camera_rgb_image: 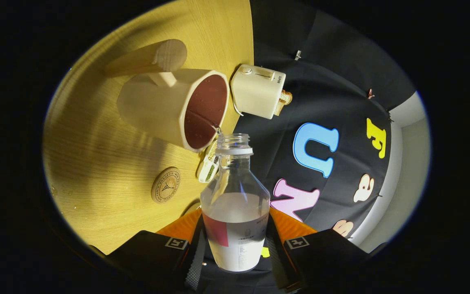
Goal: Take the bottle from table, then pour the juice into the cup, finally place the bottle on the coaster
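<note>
**Gripper mid-pour, bottle clamped**

Gripper (235, 249) has both fingers pressed on the clear plastic bottle with white label (235, 212), tilted, with its open neck at the rim of the cream mug with dark-red inside (186, 110). A thin stream crosses the lip. Judgement: hold the neck over the rim, tilt slowly, then right it before moving to the round wooden coaster (165, 184) nearby on the yellow wood table (96, 155).

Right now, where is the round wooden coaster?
In the gripper view, the coaster lies flat on the wooden table, beside the bottle held between the gripper fingers, and apart from the cream cup.
</note>
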`<state>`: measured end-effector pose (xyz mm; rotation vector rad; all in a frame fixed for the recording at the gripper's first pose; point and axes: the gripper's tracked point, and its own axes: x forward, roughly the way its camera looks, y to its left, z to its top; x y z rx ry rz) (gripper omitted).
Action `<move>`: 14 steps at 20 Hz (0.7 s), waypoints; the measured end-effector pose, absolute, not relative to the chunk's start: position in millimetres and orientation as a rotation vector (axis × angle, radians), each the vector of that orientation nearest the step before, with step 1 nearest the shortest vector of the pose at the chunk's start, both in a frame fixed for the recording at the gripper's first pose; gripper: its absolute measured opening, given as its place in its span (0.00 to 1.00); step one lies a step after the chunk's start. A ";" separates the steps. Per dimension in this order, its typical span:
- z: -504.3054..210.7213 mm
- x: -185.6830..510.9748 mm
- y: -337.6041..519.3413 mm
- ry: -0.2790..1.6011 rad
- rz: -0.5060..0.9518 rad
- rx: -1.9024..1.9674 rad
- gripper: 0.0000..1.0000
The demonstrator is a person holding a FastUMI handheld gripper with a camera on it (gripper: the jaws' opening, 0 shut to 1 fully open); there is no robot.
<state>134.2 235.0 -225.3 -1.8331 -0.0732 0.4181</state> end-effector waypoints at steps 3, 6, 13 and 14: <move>-225.3 132.6 234.8 -0.076 0.420 -1.842 0.71; -226.1 134.1 234.9 -0.074 0.423 -1.846 0.71; -221.9 136.0 236.6 -0.107 0.425 -1.882 0.71; -221.0 136.4 238.2 -0.113 0.425 -1.885 0.71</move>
